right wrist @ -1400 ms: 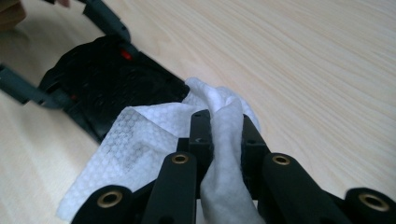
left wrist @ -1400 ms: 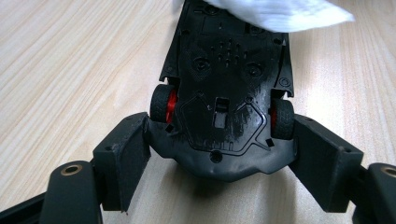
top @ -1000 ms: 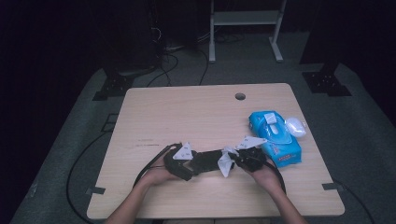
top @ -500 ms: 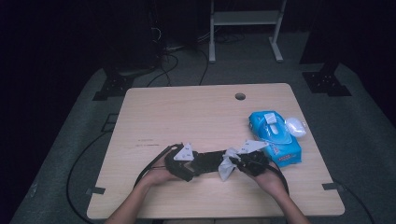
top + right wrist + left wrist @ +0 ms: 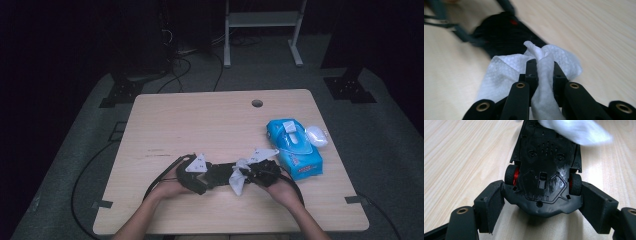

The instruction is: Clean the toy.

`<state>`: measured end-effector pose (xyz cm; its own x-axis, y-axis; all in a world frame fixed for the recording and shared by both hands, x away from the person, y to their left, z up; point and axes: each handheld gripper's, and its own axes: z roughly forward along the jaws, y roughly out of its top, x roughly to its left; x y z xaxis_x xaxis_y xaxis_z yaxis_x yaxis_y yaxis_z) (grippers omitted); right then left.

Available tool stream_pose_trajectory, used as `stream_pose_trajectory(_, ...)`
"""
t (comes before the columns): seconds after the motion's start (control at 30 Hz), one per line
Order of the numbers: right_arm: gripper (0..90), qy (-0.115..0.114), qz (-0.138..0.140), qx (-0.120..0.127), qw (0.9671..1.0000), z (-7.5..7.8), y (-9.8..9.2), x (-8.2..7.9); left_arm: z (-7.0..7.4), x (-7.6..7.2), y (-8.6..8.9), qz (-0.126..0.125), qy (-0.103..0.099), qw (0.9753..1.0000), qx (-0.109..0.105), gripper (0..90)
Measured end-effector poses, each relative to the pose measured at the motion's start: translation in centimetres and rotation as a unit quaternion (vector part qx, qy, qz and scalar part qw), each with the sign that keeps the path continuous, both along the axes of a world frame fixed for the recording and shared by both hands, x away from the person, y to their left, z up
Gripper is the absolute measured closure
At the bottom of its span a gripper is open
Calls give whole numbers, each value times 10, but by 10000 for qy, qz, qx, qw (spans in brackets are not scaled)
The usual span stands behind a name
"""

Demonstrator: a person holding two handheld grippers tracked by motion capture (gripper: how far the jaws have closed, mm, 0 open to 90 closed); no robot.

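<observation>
A black toy car (image 5: 544, 170) with red wheel hubs lies upside down on the wooden table, its underside facing up. My left gripper (image 5: 541, 205) is shut on the toy car's near end, one finger (image 5: 490, 202) against each side. My right gripper (image 5: 545, 72) is shut on a white wipe (image 5: 506, 72), which rests against the far end of the toy car (image 5: 501, 37). From the high view the left gripper (image 5: 206, 176) and right gripper (image 5: 244, 175) face each other near the table's front edge, with the toy car (image 5: 220, 172) and the wipe (image 5: 236, 181) between them.
A blue pack of wipes (image 5: 294, 147) lies right of the right hand, with a small white object (image 5: 316, 135) beside it. The table (image 5: 200, 120) has a cable hole (image 5: 257, 103) near its far edge. Cables trail from both grippers off the front edge.
The right gripper has shifted slightly left and toward me, dragging the wipe a little across the car. The left gripper and the car have stayed in place.
</observation>
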<state>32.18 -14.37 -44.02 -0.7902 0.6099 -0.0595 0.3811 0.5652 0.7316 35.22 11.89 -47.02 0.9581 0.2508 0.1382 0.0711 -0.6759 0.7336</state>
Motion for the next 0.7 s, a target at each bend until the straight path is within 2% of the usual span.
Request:
stream_pose_trajectory(0.07,799,-1,120,-33,9999,-2,6,-4,0,0,-1,1,2,10000,7,242)
stream_pose_trajectory(0.2,799,-26,263,51,9996,-5,24,-5,0,0,-2,2,9,10000,8,242)
stream_pose_trajectory(0.33,799,91,560,156,9983,-6,48,-1,0,-1,-5,-26,-3,10000,-12,242)
stream_pose_trajectory(0.4,799,176,725,147,9971,-6,64,1,0,-1,-5,-40,-24,10000,71,242)
stream_pose_trajectory(0.47,799,212,831,126,9962,-5,74,4,0,-2,-5,-45,-15,10000,34,242)
stream_pose_trajectory(0.57,799,175,892,85,9958,-5,87,9,0,-2,-5,-38,-22,10000,53,242)
stream_pose_trajectory(0.7,799,129,741,60,9971,-4,85,15,0,-2,-4,-45,-13,10000,80,242)
